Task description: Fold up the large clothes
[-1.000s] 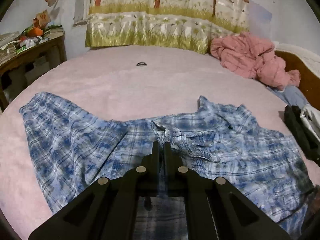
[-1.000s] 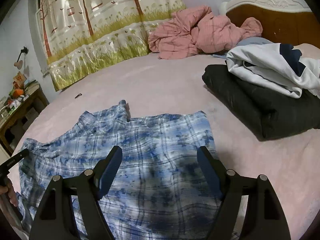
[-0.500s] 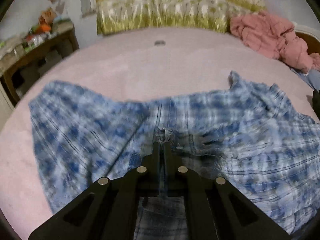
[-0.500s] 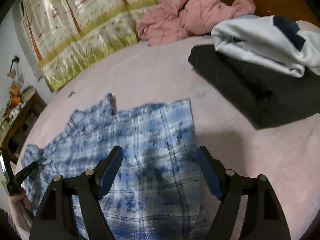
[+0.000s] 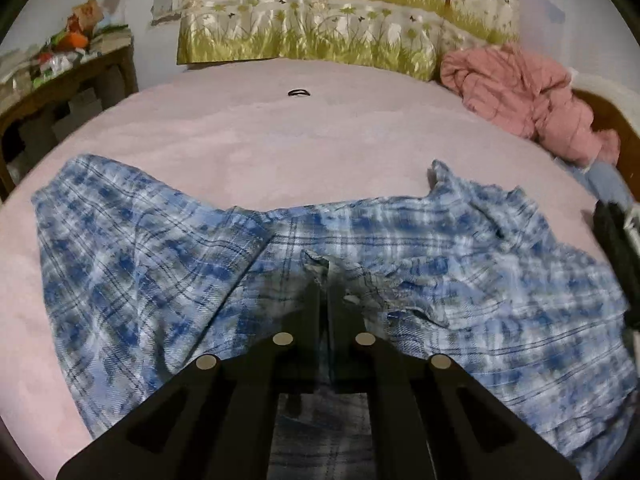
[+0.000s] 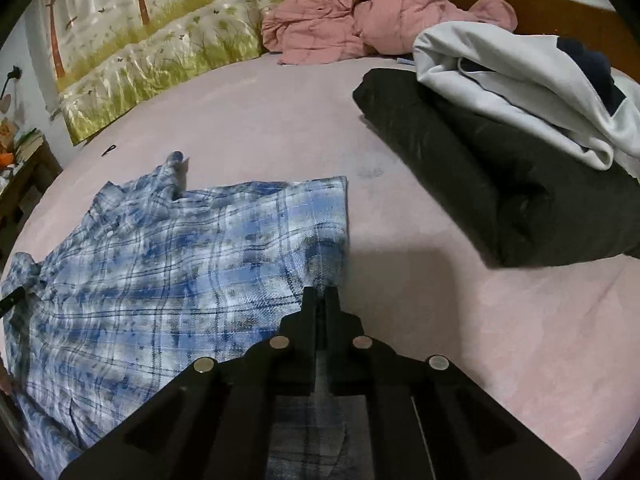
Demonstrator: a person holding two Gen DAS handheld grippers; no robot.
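Plaid shirt (image 5: pixel 160 272), blue and white, lies spread on the pink bed (image 5: pixel 248 128), near the edge closest to both cameras, rumpled around the collar.

Left gripper (image 5: pixel 325 280): jaws pressed together, pinching a raised fold of the plaid shirt near its middle; cloth bunches up at the fingertips and runs down between the fingers. Points down at the bed.

Right gripper (image 6: pixel 319 294): jaws have just been closing, now pressed together on the shirt's side hem, at the edge that faces the folded pile. Cloth shows between the fingers below the tips. Left gripper's tip pokes in at the far left of the right wrist view, on the other end of the shirt.

Rest of the bed:
- black folded garment (image 6: pixel 480 168) towards the headboard side, well apart from the shirt, bare bedcover between.
- white garment (image 6: pixel 512 80) with a dark navy patch lies on top of the black one.
- pink jacket (image 5: pixel 524 96), crumpled, at the far corner by the wooden headboard (image 6: pixel 532 4).
- small black hair tie (image 5: pixel 299 93) alone near the far edge.

Curtain (image 5: pixel 320 20) with a grass and tree print hangs behind the far edge. Cluttered wooden side table (image 5: pixel 68 80) stands off the bed's left side.
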